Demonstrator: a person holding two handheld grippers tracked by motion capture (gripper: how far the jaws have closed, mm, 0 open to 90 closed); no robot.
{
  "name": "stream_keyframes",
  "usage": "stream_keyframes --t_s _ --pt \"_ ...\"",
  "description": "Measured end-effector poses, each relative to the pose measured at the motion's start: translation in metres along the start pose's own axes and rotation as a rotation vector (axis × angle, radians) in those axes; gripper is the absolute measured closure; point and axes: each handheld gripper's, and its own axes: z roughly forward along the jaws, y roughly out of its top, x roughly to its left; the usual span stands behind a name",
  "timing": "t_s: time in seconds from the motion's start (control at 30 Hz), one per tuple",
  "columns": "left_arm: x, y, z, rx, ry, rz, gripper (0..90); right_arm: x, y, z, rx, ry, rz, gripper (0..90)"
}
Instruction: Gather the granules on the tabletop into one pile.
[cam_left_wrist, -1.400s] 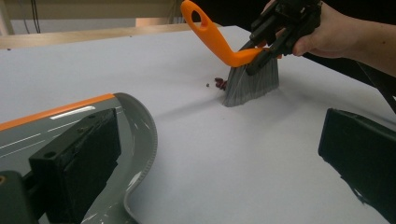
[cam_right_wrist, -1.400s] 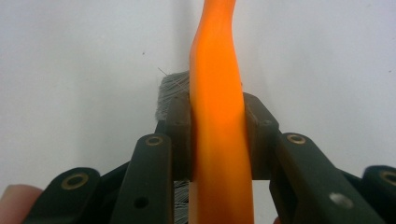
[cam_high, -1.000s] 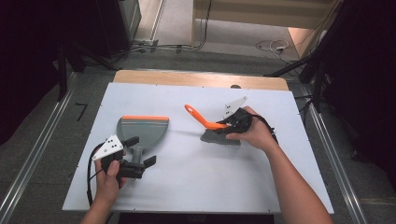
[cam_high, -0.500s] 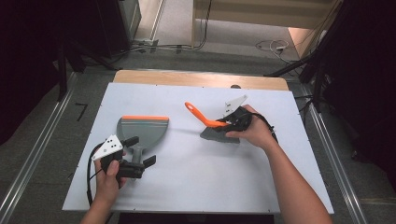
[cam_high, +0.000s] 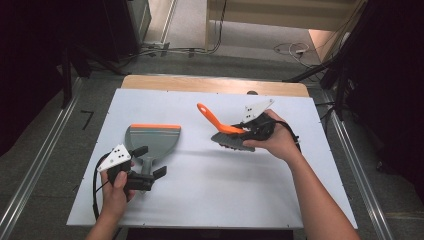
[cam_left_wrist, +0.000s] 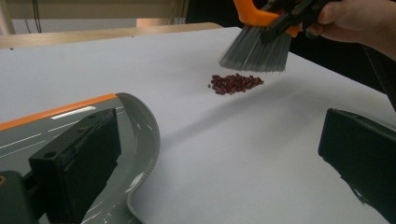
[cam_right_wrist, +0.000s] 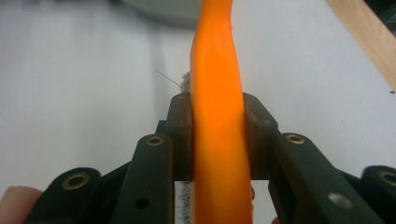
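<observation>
Dustpan (cam_high: 152, 140): grey, orange front lip, lies flat on the white table (cam_high: 210, 200), left of centre. Pan interior looks bare in the high view; the left gripper view shows only pale scuffs on its curved wall (cam_left_wrist: 144, 135).

Left gripper (cam_high: 149, 162): sits at the dustpan's handle end, fingers (cam_left_wrist: 77, 158) spread wide apart, one over the pan, the other over bare table. Whether the handle lies between them cannot be told; the gripper body covers it in the high view.

Right gripper (cam_high: 245, 131): fingers clamped on the orange handle of the hand brush (cam_high: 227, 135), one pad on each side of it in the right gripper view (cam_right_wrist: 217, 140). Grey bristles (cam_left_wrist: 256, 49) point down and hang clear of the table, above and just behind a small heap of dark red beans (cam_left_wrist: 235, 83).

Beans lie on the bare table, well apart from the dustpan lip. In the high view the brush head hides them.

Cut off: the brush handle's top in the left gripper view; the bristles in the right gripper view, apart from a few stray hairs.
</observation>
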Motion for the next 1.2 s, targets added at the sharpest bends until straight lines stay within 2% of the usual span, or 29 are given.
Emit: stream_keyframes --t_s 0.1,0.17,0.23,0.33,0.4,0.43,0.5,0.53,0.6,0.67,0.73,0.8,1.0,1.1,1.2 --pt "0.000 0.000 0.000 0.002 0.001 0.002 0.0 0.005 0.010 -0.001 -0.002 -0.023 0.086 67.6" --pt "0.000 0.000 0.000 0.002 0.001 0.001 0.0 0.009 0.016 0.004 0.004 -0.029 0.187 67.6" --pt "0.000 0.000 0.000 0.001 0.001 0.000 0.0 0.013 0.020 0.013 0.010 -0.056 0.286 67.6" --pt "0.000 0.000 0.000 0.002 0.000 0.001 0.0 0.018 0.021 0.033 0.027 -0.113 0.408 67.6" --pt "0.000 0.000 0.000 0.002 -0.001 0.002 0.0 0.019 0.019 0.047 0.032 -0.130 0.497 67.7" --pt "0.000 0.000 0.000 0.002 -0.001 0.001 0.0 0.019 0.018 0.053 0.036 -0.150 0.543 67.6" --pt "0.000 0.000 0.000 0.004 -0.002 0.003 0.0 0.021 0.017 0.065 0.076 -0.247 0.613 67.7" --pt "0.000 0.000 -0.001 0.004 -0.002 0.003 0.0 0.021 0.015 0.069 0.088 -0.272 0.632 67.7" --pt "0.000 0.000 -0.001 0.001 -0.003 0.002 0.0 0.016 0.009 0.070 0.077 -0.282 0.706 67.7" --pt "0.000 0.000 -0.001 0.001 -0.002 0.003 0.0 0.011 0.004 0.068 0.080 -0.269 0.745 67.7" --pt "0.001 0.000 -0.001 0.001 -0.001 0.003 0.0 0.008 0.000 0.064 0.094 -0.278 0.801 67.6" --pt "0.001 0.000 -0.001 0.003 -0.001 0.002 0.0 0.005 -0.005 0.060 0.097 -0.275 0.833 67.6" --pt "-0.001 0.000 0.000 0.003 -0.002 0.002 0.0 0.003 -0.014 0.050 0.097 -0.286 0.857 67.7" --pt "-0.001 0.000 0.001 0.005 -0.003 0.004 0.0 0.003 -0.015 0.047 0.060 -0.247 0.871 68.0" --pt "-0.001 0.000 0.001 0.007 -0.002 0.003 0.0 0.005 -0.010 0.038 -0.004 -0.212 0.879 68.0"
